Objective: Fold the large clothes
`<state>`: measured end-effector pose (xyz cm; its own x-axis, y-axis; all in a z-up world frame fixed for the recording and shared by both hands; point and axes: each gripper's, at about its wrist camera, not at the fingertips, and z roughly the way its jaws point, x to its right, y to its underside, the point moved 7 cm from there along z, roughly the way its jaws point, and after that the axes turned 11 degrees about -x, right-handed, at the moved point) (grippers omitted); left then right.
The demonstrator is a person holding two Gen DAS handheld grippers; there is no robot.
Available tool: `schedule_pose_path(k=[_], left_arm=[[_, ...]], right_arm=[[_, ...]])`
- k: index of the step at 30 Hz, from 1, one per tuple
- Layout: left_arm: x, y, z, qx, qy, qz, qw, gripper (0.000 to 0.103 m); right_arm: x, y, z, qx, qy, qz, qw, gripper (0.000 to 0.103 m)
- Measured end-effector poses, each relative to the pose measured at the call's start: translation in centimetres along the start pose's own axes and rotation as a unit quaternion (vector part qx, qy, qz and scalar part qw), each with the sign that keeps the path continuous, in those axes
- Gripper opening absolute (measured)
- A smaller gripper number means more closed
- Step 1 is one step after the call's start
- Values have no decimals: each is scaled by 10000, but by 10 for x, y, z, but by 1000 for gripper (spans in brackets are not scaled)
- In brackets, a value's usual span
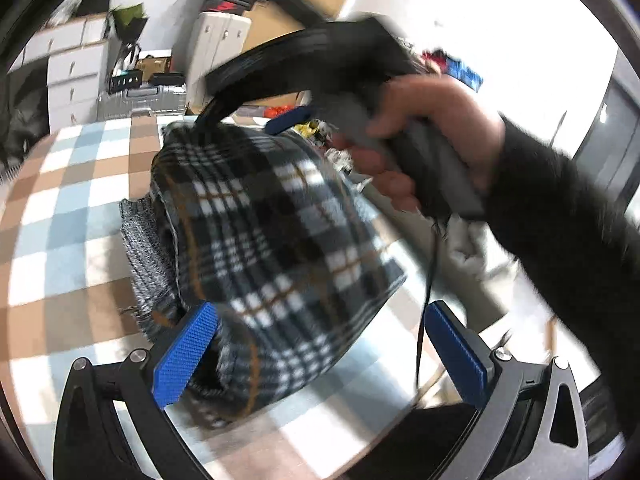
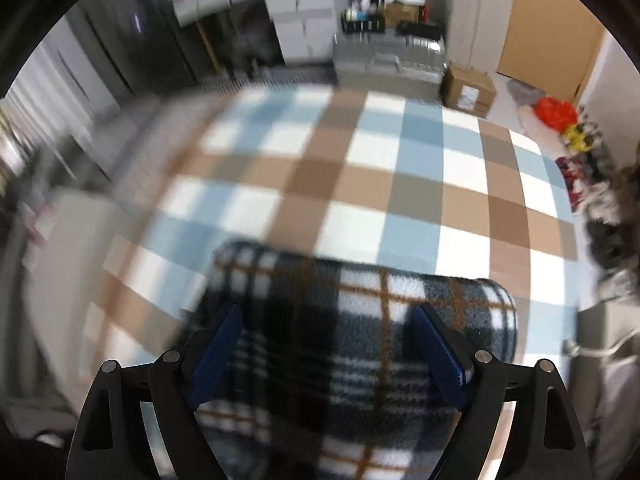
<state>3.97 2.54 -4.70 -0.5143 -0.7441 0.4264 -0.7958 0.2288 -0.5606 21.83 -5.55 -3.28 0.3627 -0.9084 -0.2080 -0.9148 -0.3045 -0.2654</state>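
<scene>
Left gripper (image 1: 320, 360) jaws wide, plaid fleece (image 1: 280, 232) between the pads, not pinched. Right gripper (image 2: 328, 352) also wide over the bundle's top, nothing held. My read: fold nearly done, so square it off next; pinch a doubled edge, not one layer. Fleece is thick, black-white plaid with orange lines, folded into a rounded stack on a grey knit piece (image 1: 146, 252), near edge of the checked table cover (image 2: 400, 184).

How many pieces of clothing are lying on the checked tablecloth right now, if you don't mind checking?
2. A plaid garment, folded, lies on the tablecloth on top; a grey knit piece sticks out from under its left edge. More may be hidden underneath.
</scene>
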Motion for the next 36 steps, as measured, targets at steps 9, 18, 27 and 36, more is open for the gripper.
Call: schedule_pose_path(k=[9,18,27,36], left_arm=[[14,-20,-14,652,786,-237,9945,101],[3,3,83,-946,294,-16,9951,101],[-29,-3,99,-1112,-253,-159,9934,101],[-48,-41,27,15,869,-1047,9907,101]], right_arm=[[28,97,-57,123,-2881,694,9550,88],[38,137,8,-370,-3318,1143,9357,87],[40,135,15,12,-4061,1424,9027,87],[5,147,15,-357,-3667,1132,9227,87]])
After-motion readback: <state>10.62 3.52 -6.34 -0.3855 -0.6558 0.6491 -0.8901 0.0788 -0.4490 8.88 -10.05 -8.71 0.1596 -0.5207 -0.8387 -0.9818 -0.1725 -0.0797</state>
